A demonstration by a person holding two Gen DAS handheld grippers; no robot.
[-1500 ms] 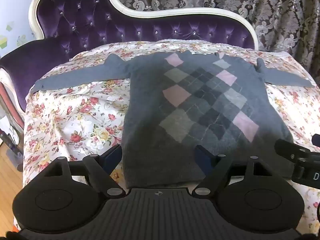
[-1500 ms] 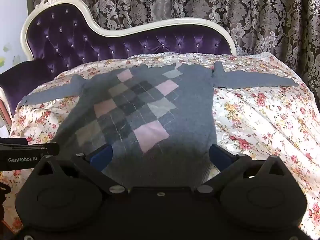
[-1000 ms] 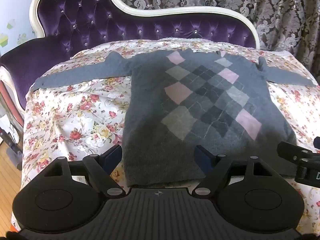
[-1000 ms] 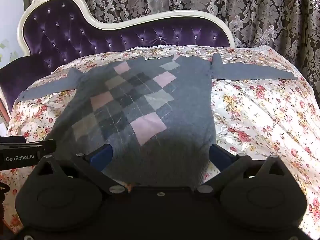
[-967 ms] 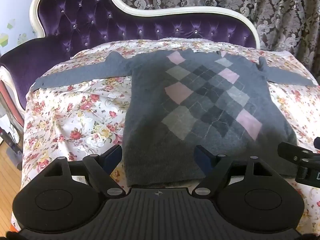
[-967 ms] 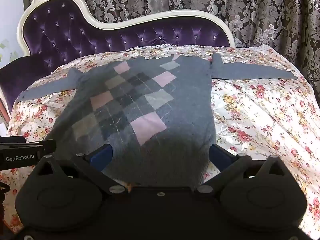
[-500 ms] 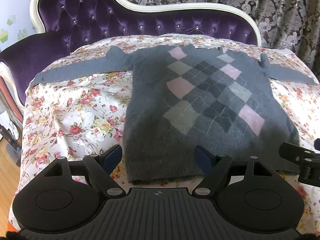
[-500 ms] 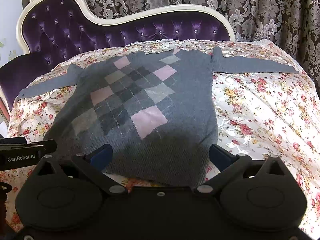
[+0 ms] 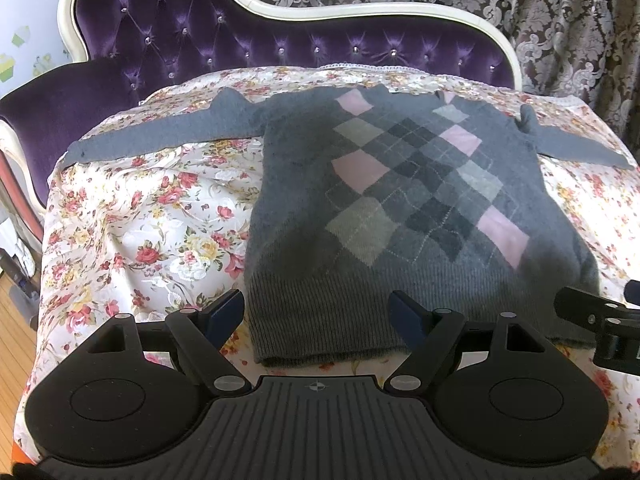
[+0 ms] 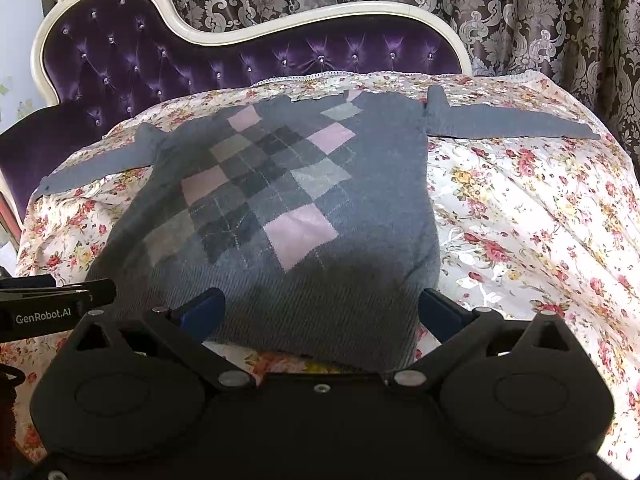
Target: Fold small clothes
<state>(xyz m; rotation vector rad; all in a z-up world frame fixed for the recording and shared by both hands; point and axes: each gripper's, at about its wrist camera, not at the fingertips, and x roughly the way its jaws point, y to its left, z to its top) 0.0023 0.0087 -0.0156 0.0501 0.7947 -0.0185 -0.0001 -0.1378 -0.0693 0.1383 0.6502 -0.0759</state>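
The left gripper point(image 9: 318, 312) points steeply down, jaws wide and empty. The right gripper point(image 10: 320, 310) sits beside it, angled down, jaws likewise spread, gripping nothing.

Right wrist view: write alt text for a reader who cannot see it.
A grey argyle sweater lies flat, sleeves spread, on a floral bedspread over a purple tufted sofa. The right gripper hovers at its hem with jaws open and empty; the left gripper shows at the left edge.

One legible marking: "GenRobot.AI", white lettering on the black body of the left hand-held gripper point(image 10: 56, 304), right wrist view
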